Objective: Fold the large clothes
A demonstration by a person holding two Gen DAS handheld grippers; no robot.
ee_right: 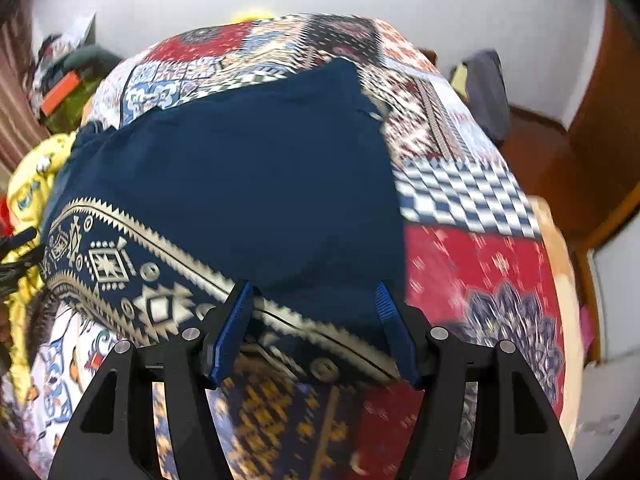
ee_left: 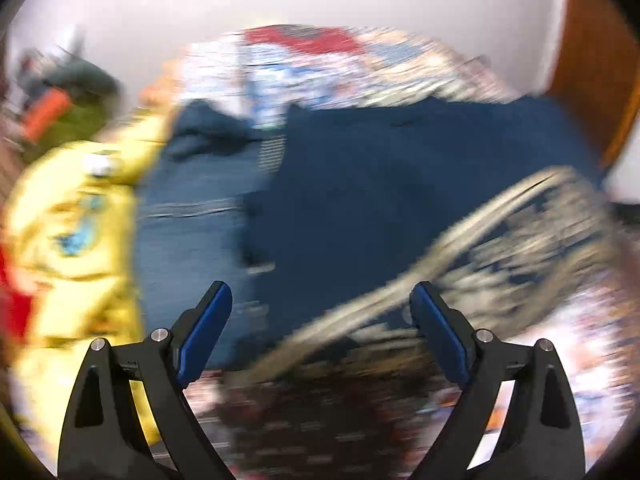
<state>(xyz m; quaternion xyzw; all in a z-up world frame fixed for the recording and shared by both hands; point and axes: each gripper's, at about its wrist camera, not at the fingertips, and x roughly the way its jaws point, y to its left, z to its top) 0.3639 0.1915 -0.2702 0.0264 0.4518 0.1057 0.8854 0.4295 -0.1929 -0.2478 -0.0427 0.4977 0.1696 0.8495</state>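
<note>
A large navy garment [ee_right: 248,176] with a cream patterned hem band [ee_right: 108,264] lies spread on a patchwork bedspread [ee_right: 472,256]. In the blurred left wrist view the same garment [ee_left: 360,184] fills the middle, its hem band [ee_left: 500,248] running to the right. My left gripper [ee_left: 322,304] is open and empty just above the garment's near part. My right gripper [ee_right: 316,300] is open, its fingers astride the hem band near the garment's right corner, holding nothing.
A yellow printed cloth [ee_left: 68,240] lies at the bed's left edge, also in the right wrist view [ee_right: 28,192]. A cluttered heap with an orange box [ee_right: 60,88] sits far left. A wooden door [ee_right: 600,140] and a grey chair [ee_right: 484,88] stand right.
</note>
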